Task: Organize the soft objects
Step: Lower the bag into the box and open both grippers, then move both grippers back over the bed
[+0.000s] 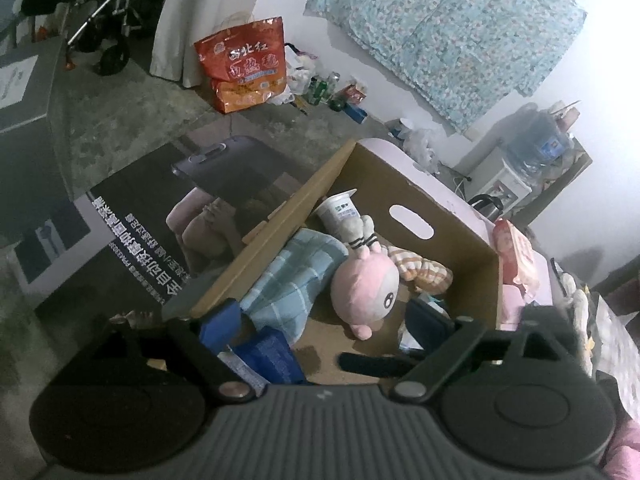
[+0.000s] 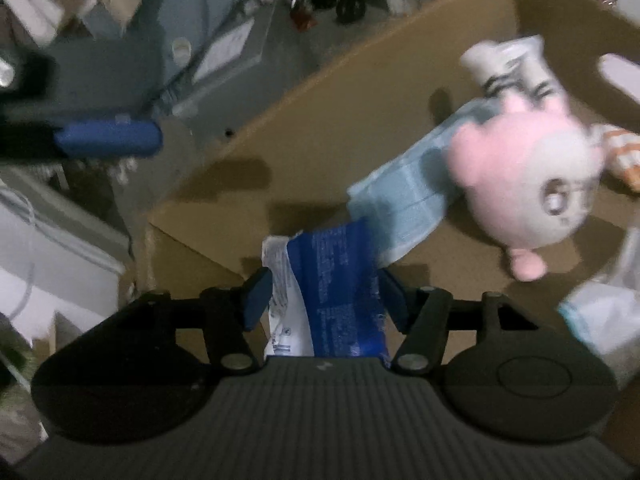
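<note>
An open cardboard box (image 1: 448, 216) holds a pink plush toy (image 1: 366, 286), a blue checked cloth (image 1: 292, 284), an orange striped soft item (image 1: 424, 270) and a white cup-shaped plush (image 1: 340, 212). My left gripper (image 1: 324, 324) is open above the box's near end. My right gripper (image 2: 324, 292) is shut on a blue and white soft packet (image 2: 336, 296), held over the box (image 2: 320, 136) beside the pink plush (image 2: 528, 176) and blue cloth (image 2: 404, 196). The packet also shows in the left wrist view (image 1: 264, 356). A left fingertip (image 2: 108, 138) shows in the right wrist view.
A large printed carton (image 1: 132, 224) lies on the floor left of the box. An orange bag (image 1: 244, 64), bottles and a wheelchair (image 1: 108, 12) stand by the far wall. A pink-covered surface with a red packet (image 1: 516, 256) lies to the right.
</note>
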Action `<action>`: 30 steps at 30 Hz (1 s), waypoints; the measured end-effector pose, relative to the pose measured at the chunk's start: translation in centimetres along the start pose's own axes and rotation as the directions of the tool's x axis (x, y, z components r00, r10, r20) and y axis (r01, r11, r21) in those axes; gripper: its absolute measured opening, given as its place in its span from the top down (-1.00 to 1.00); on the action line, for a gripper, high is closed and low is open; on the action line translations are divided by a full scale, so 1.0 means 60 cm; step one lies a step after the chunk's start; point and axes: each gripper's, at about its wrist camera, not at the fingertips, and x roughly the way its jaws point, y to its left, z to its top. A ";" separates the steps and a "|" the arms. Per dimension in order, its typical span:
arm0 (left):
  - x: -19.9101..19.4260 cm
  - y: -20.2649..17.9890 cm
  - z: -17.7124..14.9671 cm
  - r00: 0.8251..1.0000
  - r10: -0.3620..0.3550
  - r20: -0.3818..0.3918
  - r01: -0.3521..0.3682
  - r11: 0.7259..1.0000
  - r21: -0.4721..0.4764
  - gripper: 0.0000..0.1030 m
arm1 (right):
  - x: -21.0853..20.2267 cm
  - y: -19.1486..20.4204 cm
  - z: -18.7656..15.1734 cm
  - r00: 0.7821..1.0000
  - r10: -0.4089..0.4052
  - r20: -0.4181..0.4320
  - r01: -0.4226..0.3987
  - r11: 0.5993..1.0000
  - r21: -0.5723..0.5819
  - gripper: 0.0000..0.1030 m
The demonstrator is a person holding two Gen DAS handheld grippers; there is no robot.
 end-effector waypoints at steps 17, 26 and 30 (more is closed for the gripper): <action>0.036 -0.161 -0.055 0.995 -0.041 -0.095 0.061 0.973 0.222 -0.79 | -0.369 -0.085 -0.254 0.890 -0.074 0.450 0.005 0.988 0.153 -0.38; 0.067 -0.338 -0.099 0.983 -0.092 -0.160 0.150 0.902 0.405 -0.83 | -0.482 -0.162 -0.417 0.771 -0.261 0.581 0.050 0.934 0.353 -0.56; 0.094 -0.430 -0.118 0.979 -0.110 -0.172 0.183 0.848 0.498 -0.88 | -0.521 -0.215 -0.457 0.709 -0.348 0.613 0.055 0.894 0.444 -0.60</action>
